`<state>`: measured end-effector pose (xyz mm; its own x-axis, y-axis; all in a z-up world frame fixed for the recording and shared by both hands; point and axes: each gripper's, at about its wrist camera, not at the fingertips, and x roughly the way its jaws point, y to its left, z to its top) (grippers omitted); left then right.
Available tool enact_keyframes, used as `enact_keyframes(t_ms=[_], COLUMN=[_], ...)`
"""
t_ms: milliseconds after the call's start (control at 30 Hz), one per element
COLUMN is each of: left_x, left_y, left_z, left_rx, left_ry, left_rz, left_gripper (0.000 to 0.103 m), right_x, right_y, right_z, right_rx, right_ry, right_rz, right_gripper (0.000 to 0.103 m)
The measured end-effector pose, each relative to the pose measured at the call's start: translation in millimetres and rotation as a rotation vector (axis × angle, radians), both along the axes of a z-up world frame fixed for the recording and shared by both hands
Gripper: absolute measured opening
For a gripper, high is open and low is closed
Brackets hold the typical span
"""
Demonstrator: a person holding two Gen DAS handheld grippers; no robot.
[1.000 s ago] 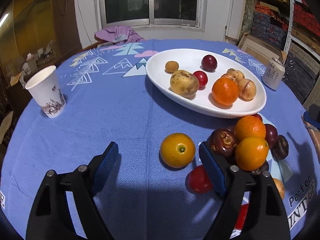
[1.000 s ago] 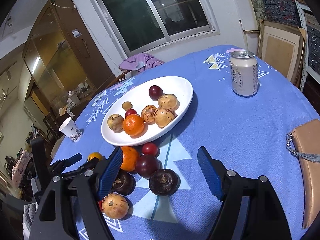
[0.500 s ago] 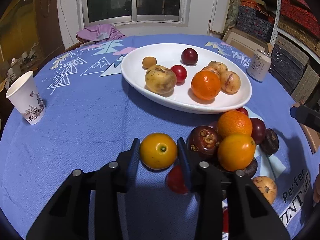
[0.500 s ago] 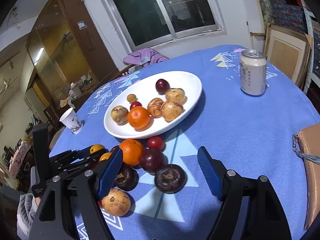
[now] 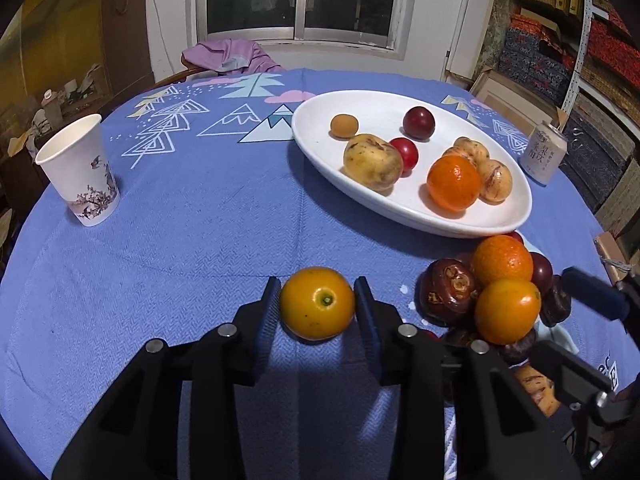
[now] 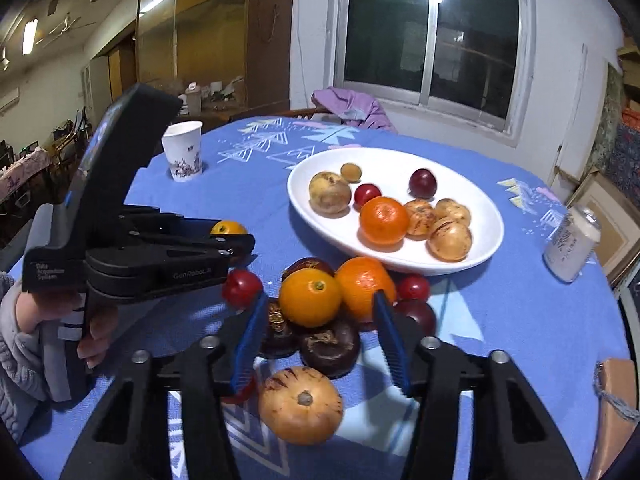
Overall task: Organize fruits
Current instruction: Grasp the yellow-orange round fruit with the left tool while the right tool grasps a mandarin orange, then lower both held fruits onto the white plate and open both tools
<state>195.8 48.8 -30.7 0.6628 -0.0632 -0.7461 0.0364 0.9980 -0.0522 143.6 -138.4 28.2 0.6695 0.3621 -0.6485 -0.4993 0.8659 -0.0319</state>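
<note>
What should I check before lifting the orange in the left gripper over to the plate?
1. Grip: left gripper has both pads against the orange - ok.
2. Orange lifted off the cloth: cannot tell.
3. Landing spot: plate has bare space at its near left end - ok.
4. Path: the fruit pile sits to the right, apart from the held orange - ok.
5. Right gripper is open, hovering over the pile, not blocking the plate - ok.
6. Cup stands far left, out of the way - ok.
</note>
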Motion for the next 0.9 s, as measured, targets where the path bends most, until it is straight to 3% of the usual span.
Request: enact_keyframes(t_ms=[233, 300, 433, 700, 900], left_x=[-1, -1, -2, -22, -3], left_y=[-2, -3, -3, -5, -17], left_z=[0, 0, 0, 20, 49], left_rx=[0.009, 0.013, 0.008, -0.044, -0.016], left_ry=[-0.002, -0.003, -0.004, -0.062, -0.098], left_rz=[0.0, -0.001, 0.0, -0.029, -0.051], left_gripper=[0.037, 0.037, 0.037, 0.037, 0.037], right_x=[13, 11, 12, 13, 55], right_y=[15, 18, 15, -36, -81], right_z=[-10, -11, -11, 19, 41], right_rx=[0.011, 0.0, 0.021, 0.174, 0.261], right_ry=[0.061, 0.056, 0.07, 0.038, 0.038], right_rz=[-0.004, 0.0, 0.003, -0.075, -0.206], right_gripper=[0.048, 0.039, 0.039, 0.039, 0.039])
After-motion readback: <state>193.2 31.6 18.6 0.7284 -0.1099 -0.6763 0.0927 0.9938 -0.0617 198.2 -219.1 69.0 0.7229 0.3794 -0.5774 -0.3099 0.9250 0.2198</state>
